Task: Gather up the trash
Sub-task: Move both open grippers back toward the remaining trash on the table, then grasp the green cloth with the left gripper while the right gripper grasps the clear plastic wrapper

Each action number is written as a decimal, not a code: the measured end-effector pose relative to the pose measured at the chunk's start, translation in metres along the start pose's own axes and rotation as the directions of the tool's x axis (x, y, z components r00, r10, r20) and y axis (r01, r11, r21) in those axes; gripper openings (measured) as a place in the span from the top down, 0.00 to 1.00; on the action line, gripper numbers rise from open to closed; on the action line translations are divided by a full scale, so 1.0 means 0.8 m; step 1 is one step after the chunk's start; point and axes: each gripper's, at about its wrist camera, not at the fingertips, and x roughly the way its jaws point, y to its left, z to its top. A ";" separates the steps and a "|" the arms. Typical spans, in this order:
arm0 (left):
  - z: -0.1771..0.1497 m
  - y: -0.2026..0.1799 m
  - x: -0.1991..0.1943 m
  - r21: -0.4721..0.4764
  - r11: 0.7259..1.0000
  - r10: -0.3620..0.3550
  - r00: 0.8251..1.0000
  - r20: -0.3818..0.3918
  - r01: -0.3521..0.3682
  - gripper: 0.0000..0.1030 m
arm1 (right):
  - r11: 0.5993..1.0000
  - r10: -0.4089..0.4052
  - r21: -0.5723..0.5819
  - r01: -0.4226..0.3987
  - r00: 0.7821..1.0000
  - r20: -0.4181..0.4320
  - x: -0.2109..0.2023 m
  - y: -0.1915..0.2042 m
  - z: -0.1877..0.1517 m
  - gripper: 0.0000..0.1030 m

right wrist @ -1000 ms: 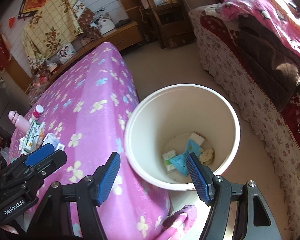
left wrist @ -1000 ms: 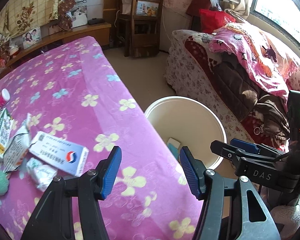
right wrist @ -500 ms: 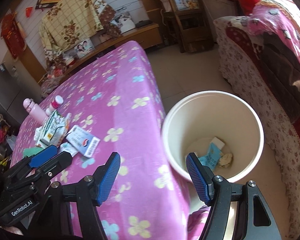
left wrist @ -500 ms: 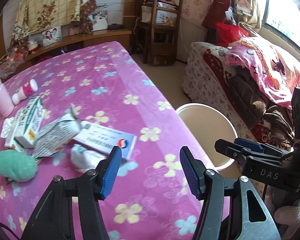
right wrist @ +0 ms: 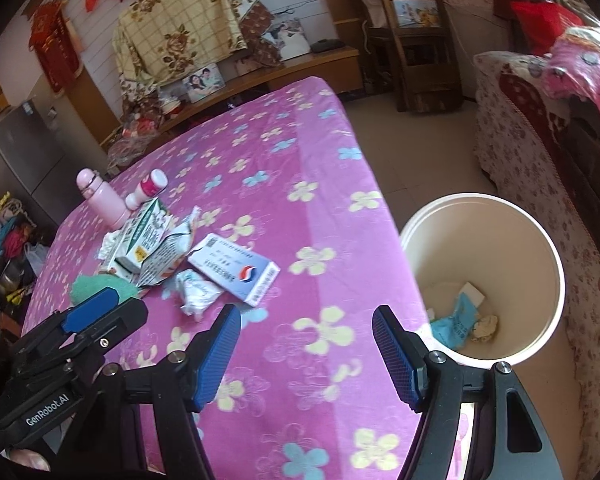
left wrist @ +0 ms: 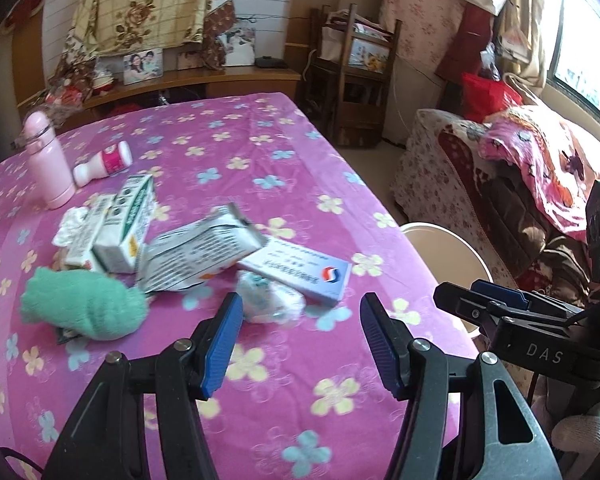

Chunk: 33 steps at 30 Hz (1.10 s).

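Observation:
Trash lies in a heap on the pink flowered table (left wrist: 260, 152): a white and blue medicine box (left wrist: 296, 270) (right wrist: 236, 268), a crumpled white wrapper (left wrist: 270, 302) (right wrist: 198, 290), a torn silver carton (left wrist: 198, 250), a green and white carton (left wrist: 126, 222) (right wrist: 144, 236) and a green cloth wad (left wrist: 86, 304). My left gripper (left wrist: 300, 344) is open and empty, just short of the wrapper. My right gripper (right wrist: 306, 354) is open and empty over the table's edge. The cream bin (right wrist: 540, 248) stands on the floor by the table and holds several scraps.
A pink bottle (left wrist: 48, 160) stands and a small pink and white bottle (left wrist: 104, 164) lies behind the heap. A sofa with blankets (left wrist: 520, 168) is right of the bin. A wooden chair (left wrist: 356, 92) stands beyond the table.
Both grippers have swung left from over the bin toward the trash heap on the table. Both stay open and empty.

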 end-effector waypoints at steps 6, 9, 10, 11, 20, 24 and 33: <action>-0.008 0.051 -0.015 -0.072 0.997 0.027 1.000 0.007 -0.026 0.32 | 0.998 0.027 -0.050 -0.028 1.000 -0.013 0.006 0.032 0.000 0.30; -0.012 0.079 -0.017 -0.106 0.993 0.048 0.999 -0.006 -0.049 0.32 | 0.996 0.038 -0.080 -0.040 0.999 -0.027 0.013 0.050 -0.001 0.30; -0.014 0.089 -0.018 -0.114 0.992 0.059 0.998 -0.009 -0.059 0.32 | 0.995 0.043 -0.088 -0.046 0.999 -0.033 0.017 0.055 -0.002 0.30; -0.016 0.098 -0.018 -0.121 0.990 0.070 0.997 -0.013 -0.072 0.32 | 0.994 0.046 -0.099 -0.049 0.998 -0.041 0.021 0.061 -0.002 0.29; -0.033 0.177 -0.012 -0.229 0.961 0.147 0.987 -0.058 -0.157 0.32 | 0.978 0.081 -0.181 -0.101 0.990 -0.114 0.066 0.103 -0.011 0.29; -0.034 0.208 -0.004 -0.319 0.931 0.166 0.984 -0.064 -0.177 0.31 | 0.971 0.084 -0.214 -0.110 0.988 -0.127 0.090 0.119 -0.010 0.29; -0.024 0.241 0.027 -0.466 0.863 0.195 0.980 -0.047 -0.194 0.27 | 0.948 0.032 -0.312 -0.068 0.993 -0.117 0.136 0.150 -0.005 0.29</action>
